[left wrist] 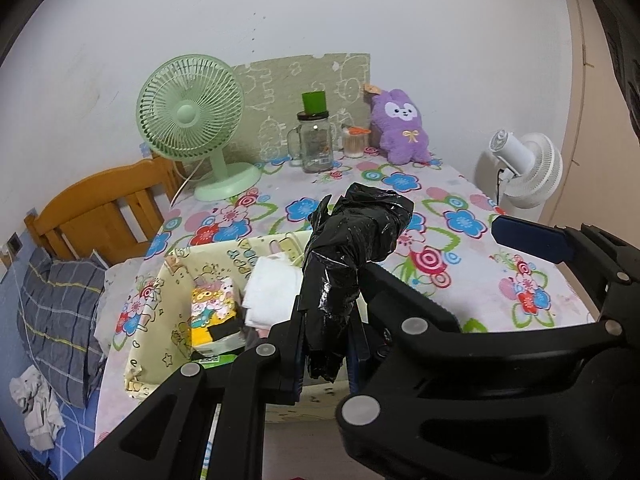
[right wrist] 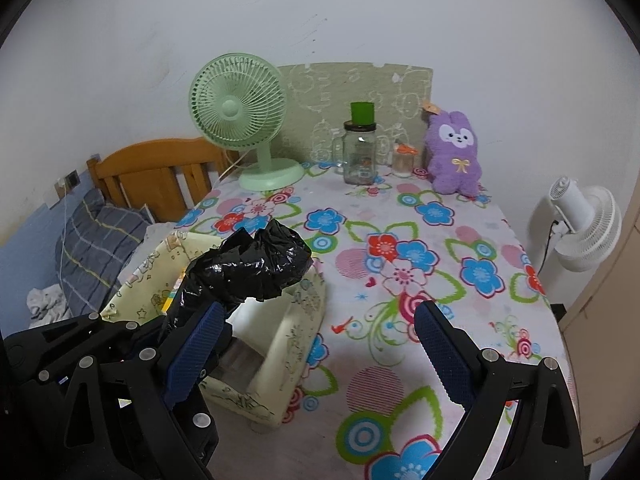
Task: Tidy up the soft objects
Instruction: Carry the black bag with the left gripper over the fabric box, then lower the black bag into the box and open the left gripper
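Observation:
My left gripper (left wrist: 326, 344) is shut on a crumpled black plastic bag (left wrist: 352, 248) and holds it above the cream cartoon-print storage box (left wrist: 148, 320). The bag also shows in the right wrist view (right wrist: 248, 272), over the box (right wrist: 296, 344). Inside the box lie a folded white cloth (left wrist: 272, 288) and a yellow cartoon tissue pack (left wrist: 212, 304). My right gripper (right wrist: 320, 356) is open and empty, just right of the box above the floral tablecloth (right wrist: 400, 272); one of its blue pads (left wrist: 532, 236) shows in the left wrist view. A purple plush bunny (right wrist: 454, 156) sits at the table's back.
At the back stand a green desk fan (right wrist: 240, 120), a glass jar with green lid (right wrist: 360, 148) and a small jar (right wrist: 403, 162). A white fan (right wrist: 580, 232) stands off the table's right. A wooden bed headboard (right wrist: 152, 172) and pillow (right wrist: 96, 240) are on the left.

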`<state>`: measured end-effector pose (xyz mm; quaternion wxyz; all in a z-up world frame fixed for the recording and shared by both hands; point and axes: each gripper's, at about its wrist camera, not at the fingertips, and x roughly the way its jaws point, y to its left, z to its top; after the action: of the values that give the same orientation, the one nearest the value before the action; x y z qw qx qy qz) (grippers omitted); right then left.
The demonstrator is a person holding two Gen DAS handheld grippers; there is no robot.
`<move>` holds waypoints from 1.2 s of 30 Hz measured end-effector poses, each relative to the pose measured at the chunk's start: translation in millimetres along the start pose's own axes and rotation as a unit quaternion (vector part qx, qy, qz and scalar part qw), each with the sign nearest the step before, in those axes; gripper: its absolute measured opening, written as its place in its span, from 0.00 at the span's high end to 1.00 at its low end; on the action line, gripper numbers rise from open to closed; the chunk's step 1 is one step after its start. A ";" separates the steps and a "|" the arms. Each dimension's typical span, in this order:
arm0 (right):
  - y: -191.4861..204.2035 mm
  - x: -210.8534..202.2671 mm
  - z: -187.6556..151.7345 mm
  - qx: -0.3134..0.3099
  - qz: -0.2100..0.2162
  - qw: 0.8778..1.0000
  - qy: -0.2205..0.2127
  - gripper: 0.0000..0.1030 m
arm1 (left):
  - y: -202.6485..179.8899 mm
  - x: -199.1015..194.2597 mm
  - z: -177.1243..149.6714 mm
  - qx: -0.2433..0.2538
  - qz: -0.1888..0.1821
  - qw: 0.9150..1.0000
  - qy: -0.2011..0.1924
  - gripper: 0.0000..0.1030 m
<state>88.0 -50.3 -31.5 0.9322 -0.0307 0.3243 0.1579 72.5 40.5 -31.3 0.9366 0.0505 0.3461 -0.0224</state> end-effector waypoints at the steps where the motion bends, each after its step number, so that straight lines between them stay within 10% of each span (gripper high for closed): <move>1: 1.4 2.5 0.1 0.000 0.002 1.000 -0.001 0.05 | 2.2 1.6 -0.2 -0.001 0.001 1.000 0.001 0.86; 29: 43.4 72.9 -0.3 -0.029 0.014 0.997 0.063 0.05 | 55.1 51.1 -16.0 -0.022 0.013 0.998 0.053 0.81; 36: 48.2 81.3 -0.4 -0.033 0.014 0.997 0.071 0.05 | 62.4 57.4 -18.0 -0.033 0.012 0.997 0.062 0.62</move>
<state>132.8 17.7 -79.5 0.9030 -0.0680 0.3849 0.1786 109.3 104.0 -77.3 0.9148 0.0254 0.4030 0.0034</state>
